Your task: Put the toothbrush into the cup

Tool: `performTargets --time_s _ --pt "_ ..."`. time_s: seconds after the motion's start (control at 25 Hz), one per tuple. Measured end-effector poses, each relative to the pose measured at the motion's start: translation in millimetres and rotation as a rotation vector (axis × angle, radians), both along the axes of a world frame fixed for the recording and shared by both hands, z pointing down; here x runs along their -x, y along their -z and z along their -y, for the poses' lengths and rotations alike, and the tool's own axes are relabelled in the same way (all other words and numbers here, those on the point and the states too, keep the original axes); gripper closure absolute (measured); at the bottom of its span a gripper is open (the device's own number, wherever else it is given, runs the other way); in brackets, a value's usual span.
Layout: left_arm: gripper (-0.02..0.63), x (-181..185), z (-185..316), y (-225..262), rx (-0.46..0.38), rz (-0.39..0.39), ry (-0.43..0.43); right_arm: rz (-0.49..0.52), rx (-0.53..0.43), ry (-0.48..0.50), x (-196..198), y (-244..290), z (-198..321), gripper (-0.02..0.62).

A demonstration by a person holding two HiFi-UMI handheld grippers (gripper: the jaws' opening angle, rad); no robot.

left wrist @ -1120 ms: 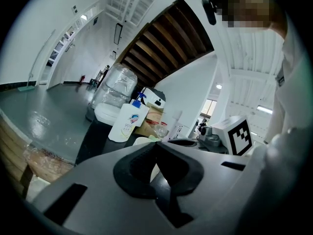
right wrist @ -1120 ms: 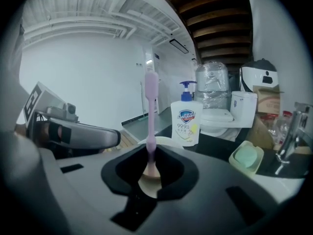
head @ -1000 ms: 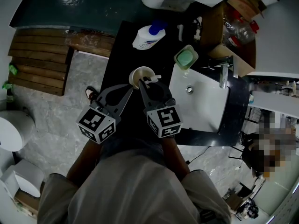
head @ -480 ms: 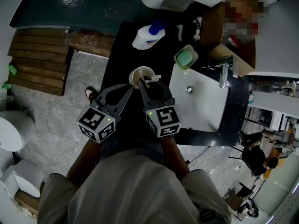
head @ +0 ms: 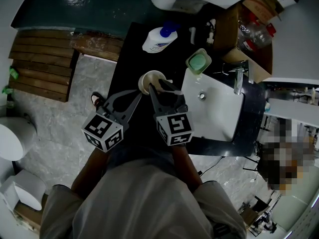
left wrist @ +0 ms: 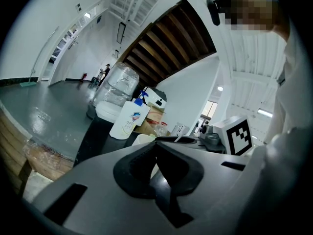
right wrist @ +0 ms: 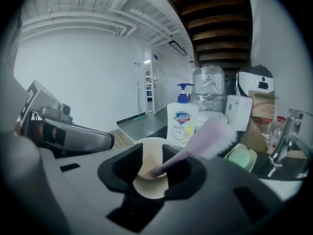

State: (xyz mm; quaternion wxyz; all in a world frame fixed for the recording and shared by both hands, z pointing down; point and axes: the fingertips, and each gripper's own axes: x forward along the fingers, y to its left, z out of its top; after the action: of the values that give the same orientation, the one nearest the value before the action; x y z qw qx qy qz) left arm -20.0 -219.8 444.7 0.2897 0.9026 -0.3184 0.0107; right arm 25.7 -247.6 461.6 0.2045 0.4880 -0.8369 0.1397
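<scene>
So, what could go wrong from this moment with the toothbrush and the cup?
The toothbrush leans steeply over the rim of the cup and looks blurred; it might tip out or topple the cup. The right gripper holds its open jaws close to the cup, so pulling back carelessly could knock it.

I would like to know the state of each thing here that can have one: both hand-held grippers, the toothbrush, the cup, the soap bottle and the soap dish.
Left hand-held gripper: shut, empty.
Right hand-held gripper: open, above the cup.
Toothbrush: tilted, lower end inside the cup, not clamped, blurred.
Cup: upright, mouth open.
Soap bottle: upright, pump fitted.
Soap dish: holds green soap.
</scene>
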Motion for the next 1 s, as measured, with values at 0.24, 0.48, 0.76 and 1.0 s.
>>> performTargets --time_s 0.24,0.48,0.76,1.0 --pt "0.597 1.6 -0.8 0.9 -0.003 -0.001 0.002 -0.014 -0.01 -0.023 -2.6 1.2 0.5 0.441" --pt "0.595 0.7 -3.7 3.0 -0.007 -0.001 0.004 -0.015 -0.01 -0.046 -6.7 2.8 -1.4 0.392" --pt "0.597 -0.8 -9.2 10.2 -0.028 -0.001 0.005 -0.036 0.007 -0.036 -9.4 2.8 -8.9 0.347" --pt "0.597 2.4 -14.3 13.0 -0.038 -0.003 0.018 -0.032 0.022 -0.029 -12.4 5.0 -20.0 0.347"
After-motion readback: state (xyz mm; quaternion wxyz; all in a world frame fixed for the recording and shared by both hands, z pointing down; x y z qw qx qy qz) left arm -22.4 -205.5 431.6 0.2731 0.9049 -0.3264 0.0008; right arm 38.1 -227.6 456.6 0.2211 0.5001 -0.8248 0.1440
